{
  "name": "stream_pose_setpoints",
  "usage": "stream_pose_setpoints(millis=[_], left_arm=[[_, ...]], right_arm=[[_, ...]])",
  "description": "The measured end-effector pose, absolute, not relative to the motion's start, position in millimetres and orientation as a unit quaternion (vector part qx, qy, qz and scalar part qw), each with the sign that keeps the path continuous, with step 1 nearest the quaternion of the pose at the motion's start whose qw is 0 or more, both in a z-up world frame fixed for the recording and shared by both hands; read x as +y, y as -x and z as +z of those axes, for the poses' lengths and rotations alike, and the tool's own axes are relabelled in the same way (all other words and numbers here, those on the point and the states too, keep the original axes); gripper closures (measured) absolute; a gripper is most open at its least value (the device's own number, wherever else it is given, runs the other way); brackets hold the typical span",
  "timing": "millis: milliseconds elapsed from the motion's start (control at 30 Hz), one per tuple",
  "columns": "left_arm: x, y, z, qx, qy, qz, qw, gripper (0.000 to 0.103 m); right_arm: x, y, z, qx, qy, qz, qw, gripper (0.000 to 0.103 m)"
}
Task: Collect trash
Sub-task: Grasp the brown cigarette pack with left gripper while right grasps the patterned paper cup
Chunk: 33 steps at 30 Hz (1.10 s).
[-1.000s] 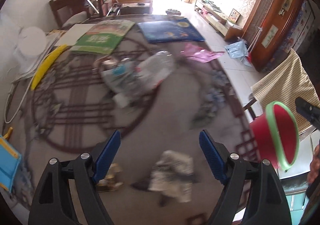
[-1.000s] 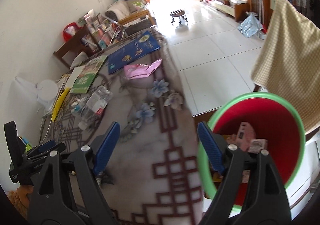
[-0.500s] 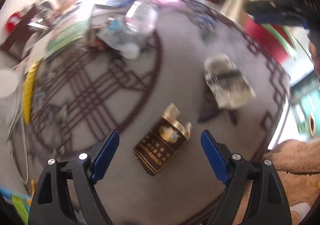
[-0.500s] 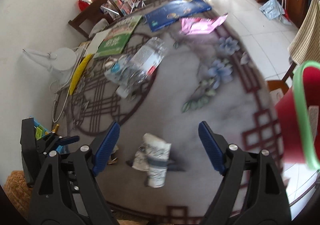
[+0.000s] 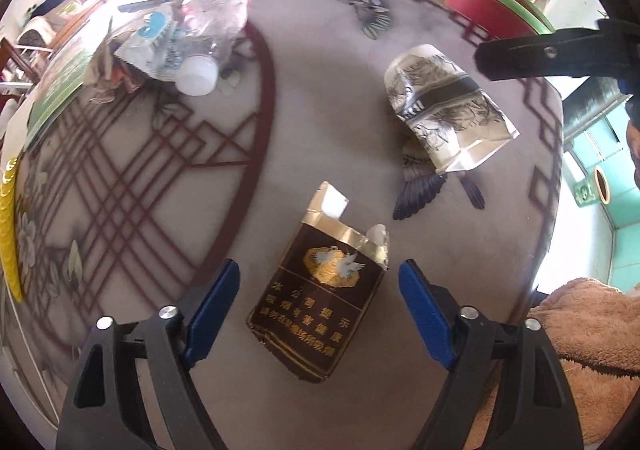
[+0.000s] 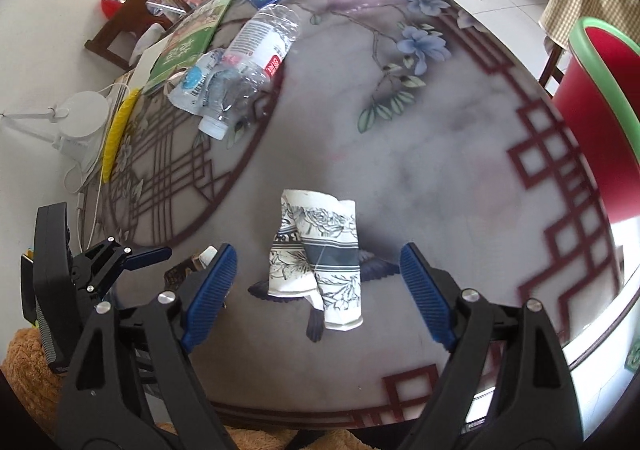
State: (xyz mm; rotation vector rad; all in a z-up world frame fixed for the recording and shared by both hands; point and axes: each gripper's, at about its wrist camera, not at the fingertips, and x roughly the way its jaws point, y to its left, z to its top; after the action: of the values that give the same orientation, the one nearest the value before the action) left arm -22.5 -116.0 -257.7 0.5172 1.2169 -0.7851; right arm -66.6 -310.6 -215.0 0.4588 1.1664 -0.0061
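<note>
Left gripper (image 5: 319,292): jaws held apart, cigarette pack (image 5: 320,302) framed between them.
Right gripper (image 6: 318,282): jaws held apart, crumpled paper cup (image 6: 320,258) framed on tabletop (image 6: 440,170).

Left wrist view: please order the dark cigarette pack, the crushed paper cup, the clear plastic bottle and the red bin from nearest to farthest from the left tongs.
1. Dark cigarette pack: flat on the table, between the open left tongs.
2. Crushed paper cup: ahead, to the right.
3. Clear plastic bottle: farther, ahead to the left.
4. Red bin: beyond the table's far right edge.
</note>
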Motion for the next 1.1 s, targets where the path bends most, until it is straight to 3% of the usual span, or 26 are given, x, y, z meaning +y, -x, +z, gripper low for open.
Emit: stream_pose_setpoints(millis=[67, 200, 300, 933, 967, 1033, 1100], left_arm=[[-118.4, 23.7, -260.1, 0.557, -0.233, -0.360, 0.711, 0.044], [-116.6, 24.6, -258.1, 0.556, -0.218, -0.368, 0.713, 0.050], [-105.9, 16.5, -248.5, 0.553, -0.177, -0.355, 0.732, 0.052], [-63.5, -26.6, -163.2, 0.509, 0.037, -0.260, 0.820, 0.052], [-64.5, -28.1, -159.4, 0.504, 0.039, -0.256, 0.824, 0.052], [-68.7, -28.9, -151.6, 0.488, 0.035, -0.245, 0.837, 0.052], [-70.9, -28.9, -145.1, 0.477, 0.030, -0.237, 0.846, 0.052]], right_arm=[[-309.9, 67.1, -219.0, 0.548, -0.221, -0.005, 0.807, 0.027], [-305.2, 64.9, -222.9, 0.550, -0.227, -0.004, 0.804, 0.036], [-301.9, 63.2, -224.8, 0.552, -0.225, -0.003, 0.803, 0.036], [-295.5, 49.4, -246.4, 0.570, -0.229, -0.009, 0.789, 0.036], [-295.0, 49.4, -247.5, 0.572, -0.227, -0.008, 0.788, 0.039], [-294.1, 49.6, -248.0, 0.572, -0.225, -0.006, 0.788, 0.062], [-293.8, 49.0, -246.0, 0.569, -0.226, -0.002, 0.790, 0.068]])
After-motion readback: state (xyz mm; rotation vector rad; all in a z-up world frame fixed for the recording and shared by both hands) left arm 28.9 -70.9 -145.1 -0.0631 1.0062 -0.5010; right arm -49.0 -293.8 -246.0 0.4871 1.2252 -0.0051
